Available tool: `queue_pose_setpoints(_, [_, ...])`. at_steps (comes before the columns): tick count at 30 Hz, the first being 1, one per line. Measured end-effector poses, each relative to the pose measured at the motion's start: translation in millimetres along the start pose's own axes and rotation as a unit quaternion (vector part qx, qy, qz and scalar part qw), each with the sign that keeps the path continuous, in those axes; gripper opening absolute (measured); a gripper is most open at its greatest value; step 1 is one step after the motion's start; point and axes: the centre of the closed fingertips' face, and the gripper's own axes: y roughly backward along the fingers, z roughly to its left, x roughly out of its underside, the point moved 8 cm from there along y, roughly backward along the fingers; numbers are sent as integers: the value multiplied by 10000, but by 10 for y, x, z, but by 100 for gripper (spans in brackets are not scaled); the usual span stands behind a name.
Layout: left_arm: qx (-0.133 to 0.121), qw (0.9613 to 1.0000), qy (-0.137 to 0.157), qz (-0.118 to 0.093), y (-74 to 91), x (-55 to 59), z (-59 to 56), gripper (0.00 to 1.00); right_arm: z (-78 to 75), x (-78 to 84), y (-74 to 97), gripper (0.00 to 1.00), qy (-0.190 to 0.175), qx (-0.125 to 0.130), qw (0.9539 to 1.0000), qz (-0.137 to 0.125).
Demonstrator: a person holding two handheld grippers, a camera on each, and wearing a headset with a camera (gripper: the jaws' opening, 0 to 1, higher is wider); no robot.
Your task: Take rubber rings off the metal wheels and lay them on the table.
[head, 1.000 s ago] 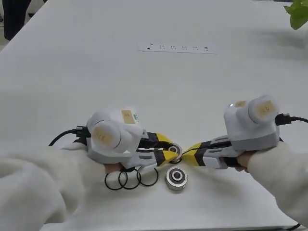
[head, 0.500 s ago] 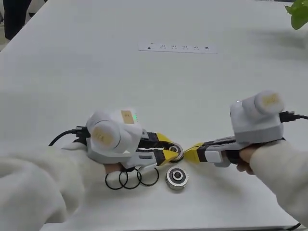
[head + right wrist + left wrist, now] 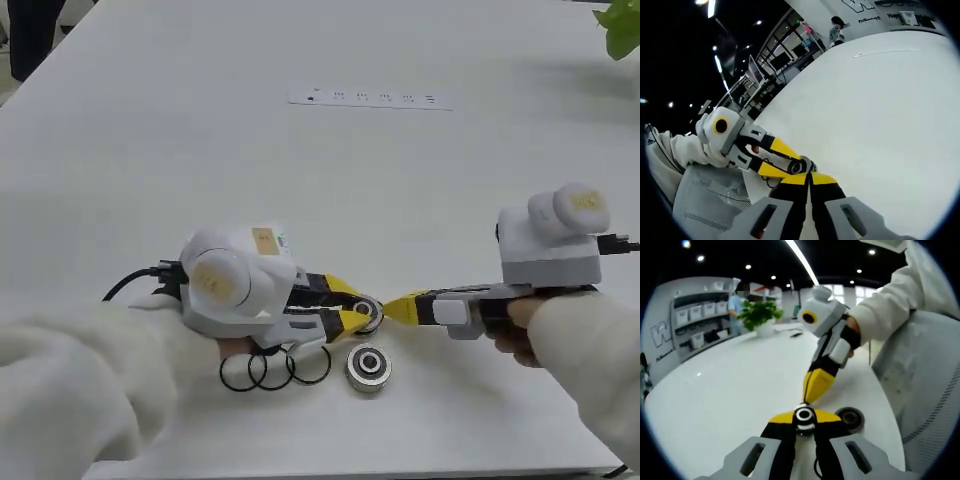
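jaws of the left gripper (image 3: 356,312) are narrow, clamped on a wheel (image 3: 369,313) from both sides. facing it from the other side, the right gripper (image 3: 398,308) has its yellow tips pressed together right at the wheel's edge. in the right gripper view only a thin seam shows between them, and whether they pinch a ring there cannot be told. a second wheel (image 3: 368,366) lies flat on the white table (image 3: 300,180), just in front of the two grippers. three black rings (image 3: 264,372) lie overlapping in a row on the table just beside it, partly under the left gripper. a power strip (image 3: 370,98) lies well apart, farther back on the table.
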Motion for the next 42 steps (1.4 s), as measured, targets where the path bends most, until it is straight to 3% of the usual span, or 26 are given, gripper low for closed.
queue_pose_setpoints(42, [-8, 10000, 23, -37, 1, 7, 2, 14, 144, -76, -33, 0, 463, -140, 9988, -28])
